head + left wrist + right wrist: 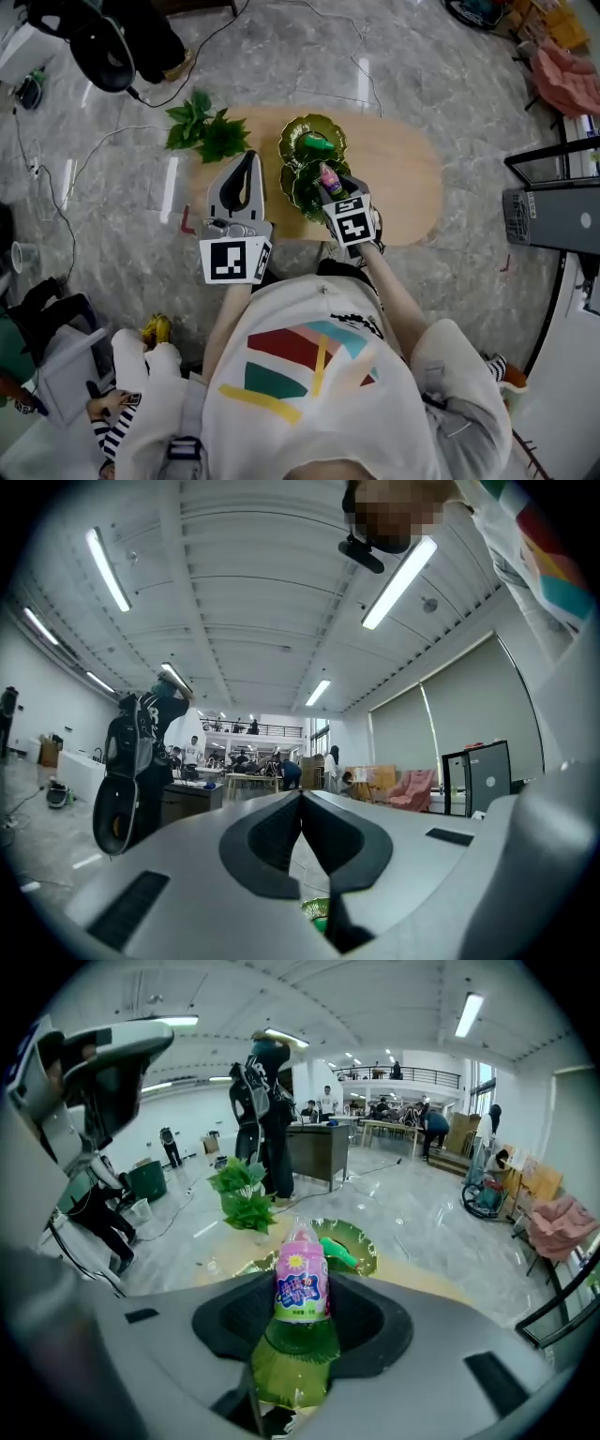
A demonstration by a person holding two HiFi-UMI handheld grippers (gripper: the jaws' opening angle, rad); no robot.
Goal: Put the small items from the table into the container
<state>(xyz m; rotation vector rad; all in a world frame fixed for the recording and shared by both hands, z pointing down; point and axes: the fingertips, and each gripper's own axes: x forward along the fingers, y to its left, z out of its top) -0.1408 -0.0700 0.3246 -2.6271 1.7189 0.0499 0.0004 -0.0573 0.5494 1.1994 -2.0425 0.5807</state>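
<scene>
The pale oval wooden desk (403, 178) is bare across its right half, with grey marble floor (450, 56) open all round; a leafy green plant (206, 131) sits at its far-left edge. The left tongs (246, 161) hover closed and empty over the near-left edge. The right tongs (330, 190) grip a small pink-labelled bottle of green liquid (329, 177) above the green gilt-rimmed lobed dish (292, 129); the dish's far lobe holds a green plastic item (317, 144).
</scene>
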